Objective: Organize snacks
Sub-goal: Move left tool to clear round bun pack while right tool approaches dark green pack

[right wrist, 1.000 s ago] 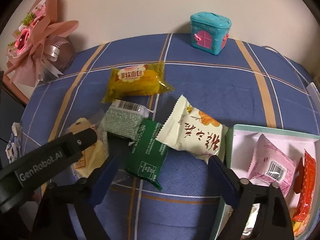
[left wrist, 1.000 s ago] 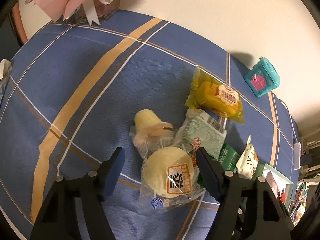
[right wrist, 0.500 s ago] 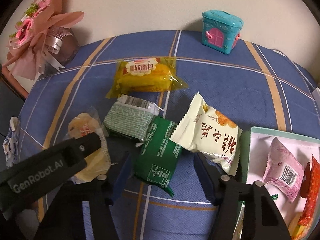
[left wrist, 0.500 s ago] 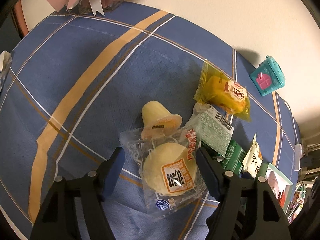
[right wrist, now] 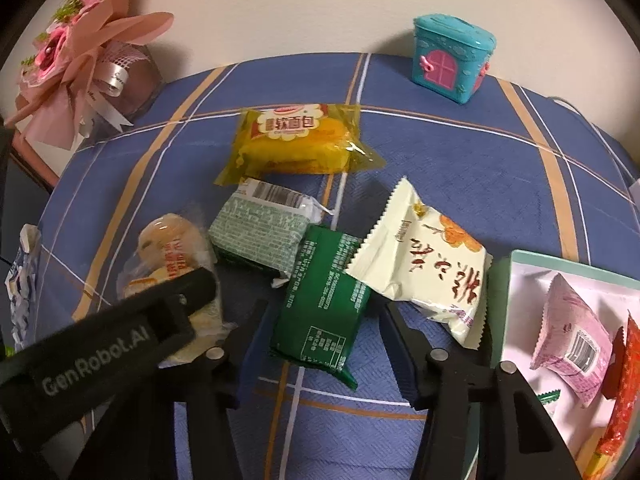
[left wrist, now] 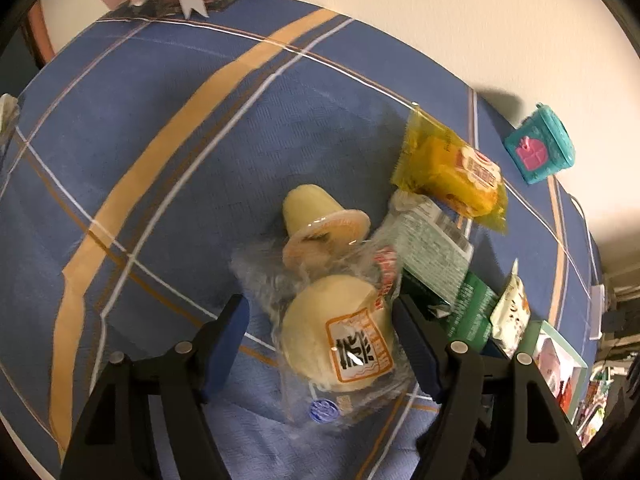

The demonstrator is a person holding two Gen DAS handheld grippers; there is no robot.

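In the left wrist view my left gripper [left wrist: 318, 320] is shut on a round bun in a clear wrapper [left wrist: 340, 340]; both pads touch the crinkled film. A pale jelly cup [left wrist: 316, 220] lies on its side just beyond it. The right wrist view has my right gripper [right wrist: 324, 316] with its jaws closing around a dark green packet [right wrist: 320, 300], which lies flat between them; narrow gaps still show at both pads. Touching that packet are a pale green packet [right wrist: 260, 232] and a cream packet [right wrist: 424, 256]. Farther back lies a yellow bread packet [right wrist: 296, 140].
A mint-rimmed box [right wrist: 560, 264] at the right holds a pink packet [right wrist: 572, 332] and a red one [right wrist: 624, 380]. A teal toy house [right wrist: 452, 60] and a pink bouquet [right wrist: 80, 56] stand by the wall. The left tool's black body [right wrist: 120, 336] crosses the lower left.
The right jaws have narrowed from wide apart to close on either side of the green packet. The bun stayed between the left jaws while the table shifted slightly behind it.
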